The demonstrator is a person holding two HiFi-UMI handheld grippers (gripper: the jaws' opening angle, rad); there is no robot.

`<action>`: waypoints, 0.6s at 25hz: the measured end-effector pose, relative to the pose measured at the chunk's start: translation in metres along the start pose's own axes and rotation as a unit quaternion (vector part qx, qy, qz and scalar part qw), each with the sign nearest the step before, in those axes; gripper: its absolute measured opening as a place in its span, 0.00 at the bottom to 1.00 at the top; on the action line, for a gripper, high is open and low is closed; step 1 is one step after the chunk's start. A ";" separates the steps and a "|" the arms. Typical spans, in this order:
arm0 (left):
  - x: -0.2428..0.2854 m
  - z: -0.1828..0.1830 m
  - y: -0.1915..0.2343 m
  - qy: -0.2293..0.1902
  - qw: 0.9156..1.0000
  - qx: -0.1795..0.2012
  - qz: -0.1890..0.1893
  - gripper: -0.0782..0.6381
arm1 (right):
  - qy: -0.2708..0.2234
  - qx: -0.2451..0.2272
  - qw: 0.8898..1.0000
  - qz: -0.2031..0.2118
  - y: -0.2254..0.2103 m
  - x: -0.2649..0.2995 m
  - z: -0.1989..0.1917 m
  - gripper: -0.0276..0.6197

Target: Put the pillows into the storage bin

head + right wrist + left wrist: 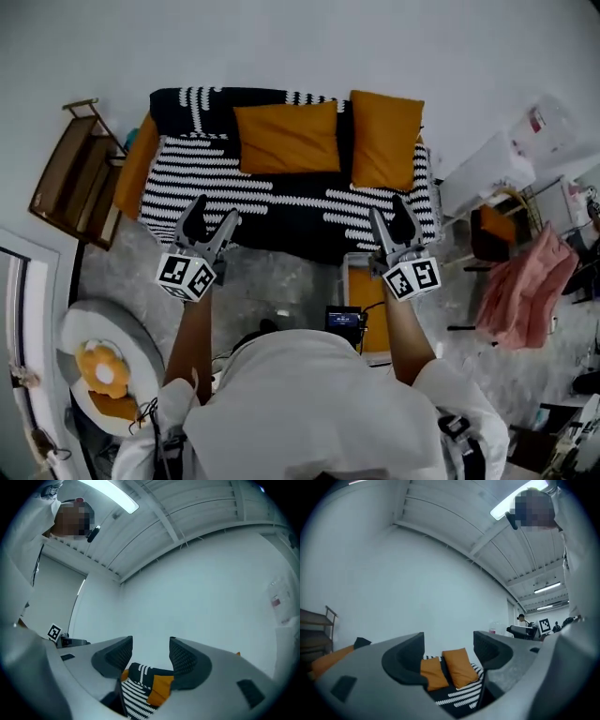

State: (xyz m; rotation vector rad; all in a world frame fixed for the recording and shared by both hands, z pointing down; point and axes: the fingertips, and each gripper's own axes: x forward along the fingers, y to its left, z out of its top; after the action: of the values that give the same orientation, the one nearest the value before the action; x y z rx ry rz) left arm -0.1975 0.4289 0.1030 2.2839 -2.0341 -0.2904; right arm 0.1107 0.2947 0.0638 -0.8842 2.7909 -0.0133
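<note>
Two orange pillows stand against the back of the sofa (281,202), on its black-and-white striped cover. The wide pillow (286,138) is near the middle and the tall pillow (386,139) is just beside it to the right; whether their edges touch cannot be told. A further orange cushion (136,167) lies at the sofa's left arm. The bin (346,281) sits on the floor (272,277) just in front of the sofa, toward its right end, partly hidden by the right forearm. Something orange shows inside it. Neither pillow on the sofa back is in the bin. In the head view the left claw (216,212) shows over the sofa's front edge, jaws apart, nothing between them. Its own view looks between the jaws to both pillows beyond. The right claw (389,214) is likewise over the front edge, jaws apart and empty, well short of the tall pillow. Left of the sofa stands a wooden shelf (70,178). To the right, pink cloth (525,281) hangs on a rack.
</note>
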 end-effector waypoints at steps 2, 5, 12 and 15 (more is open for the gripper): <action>-0.019 0.008 0.025 -0.008 1.000 0.001 0.021 0.57 | 0.003 -0.006 1.000 0.011 0.008 0.025 -0.002 0.42; -0.037 0.012 0.057 -0.018 0.999 -0.007 0.043 0.57 | 0.005 -0.007 1.000 0.020 0.020 0.057 -0.002 0.42; -0.023 -0.001 0.086 -0.017 0.998 -0.036 0.048 0.57 | 0.002 0.011 1.000 0.015 0.006 0.088 -0.015 0.42; 0.008 -0.008 0.092 -0.010 0.998 -0.034 0.043 0.57 | -0.005 0.014 1.000 0.019 -0.022 0.103 -0.022 0.42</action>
State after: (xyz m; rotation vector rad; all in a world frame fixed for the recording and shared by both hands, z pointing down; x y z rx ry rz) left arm -0.2853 0.4093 0.1261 2.1559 -2.0925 -0.3707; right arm 0.0365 0.2167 0.0661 -0.8214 2.7907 -0.0412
